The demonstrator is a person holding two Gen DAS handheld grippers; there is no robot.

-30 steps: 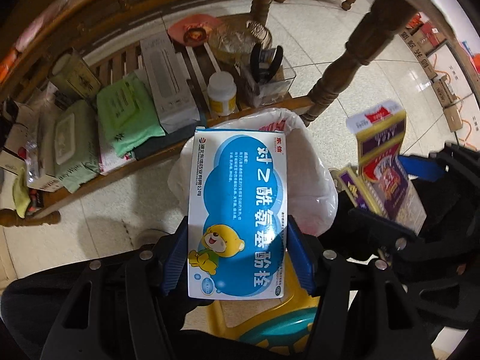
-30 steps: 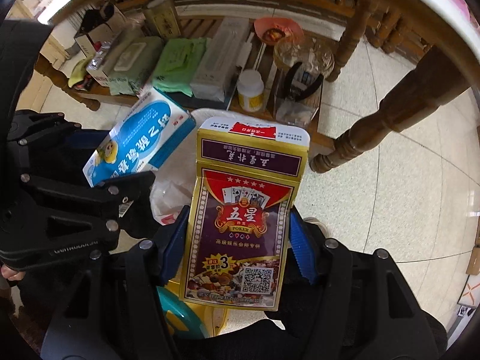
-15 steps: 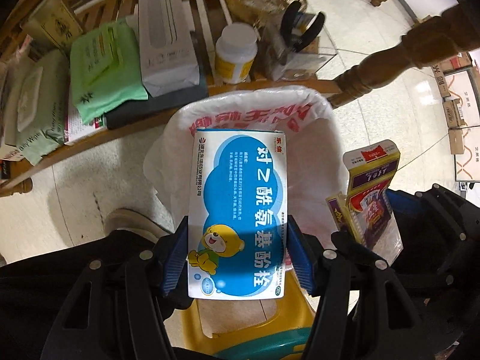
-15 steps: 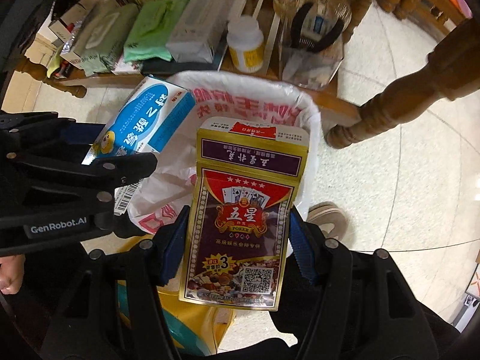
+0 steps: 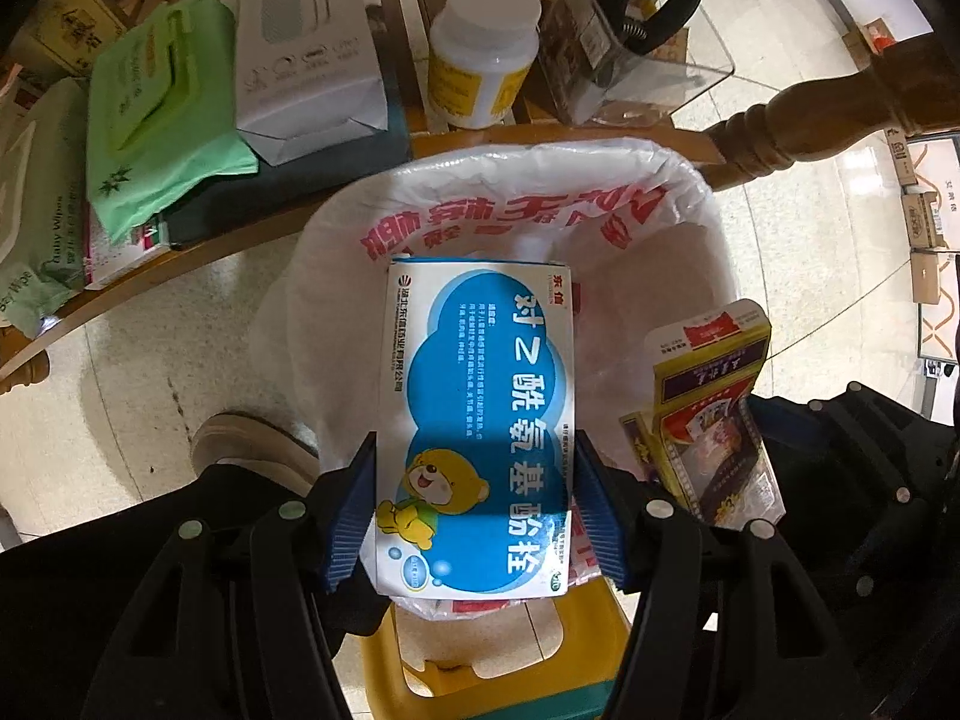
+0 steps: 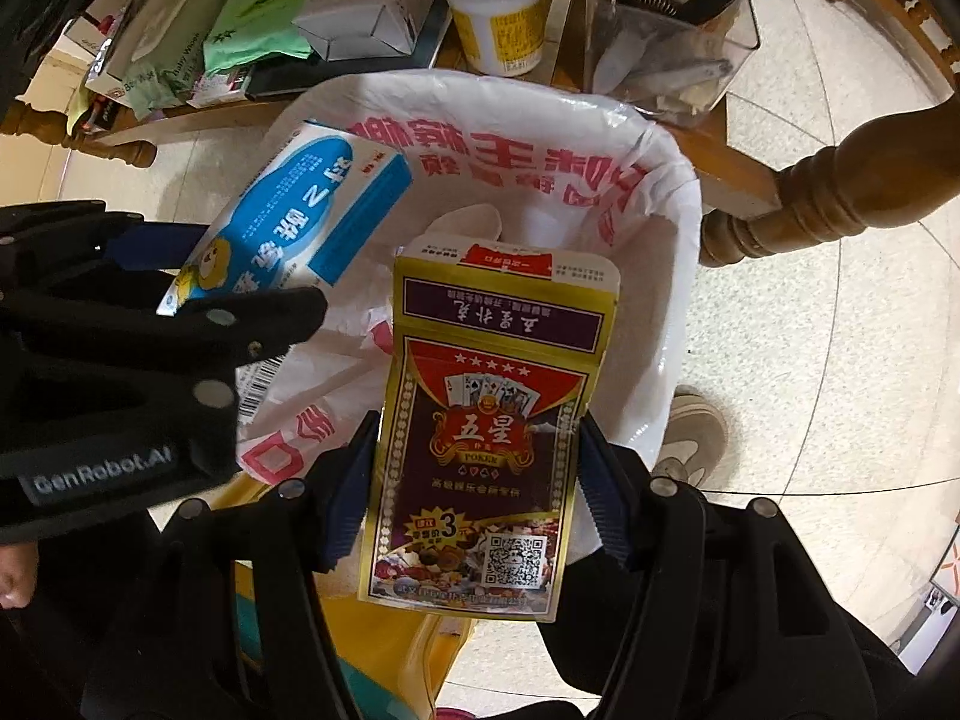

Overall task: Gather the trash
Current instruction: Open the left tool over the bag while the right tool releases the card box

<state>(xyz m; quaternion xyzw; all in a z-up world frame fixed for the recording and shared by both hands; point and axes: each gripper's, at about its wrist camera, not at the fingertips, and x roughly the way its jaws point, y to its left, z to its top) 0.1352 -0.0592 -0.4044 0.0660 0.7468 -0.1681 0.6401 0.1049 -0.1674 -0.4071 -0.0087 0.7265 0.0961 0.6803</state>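
My left gripper (image 5: 474, 516) is shut on a blue and white medicine box (image 5: 474, 420) with a cartoon bear, held over the open mouth of a bin lined with a white plastic bag (image 5: 528, 204) with red print. My right gripper (image 6: 474, 498) is shut on a gold and purple poker card box (image 6: 486, 438), also over the bag (image 6: 540, 150). The card box shows at the right in the left wrist view (image 5: 708, 408). The medicine box shows at the left in the right wrist view (image 6: 288, 216).
A low wooden shelf (image 5: 198, 240) behind the bin holds green wipe packs (image 5: 162, 114), a white carton (image 5: 306, 48), a white pill bottle (image 5: 480, 54) and a clear container (image 5: 636, 54). A turned wooden leg (image 6: 828, 180) stands right of the bin. A yellow stool (image 5: 498, 660) and a shoe (image 5: 252, 444) are below.
Both grippers have moved forward and down over the bag's opening, so the bin now looks larger and closer. Both boxes stay gripped.
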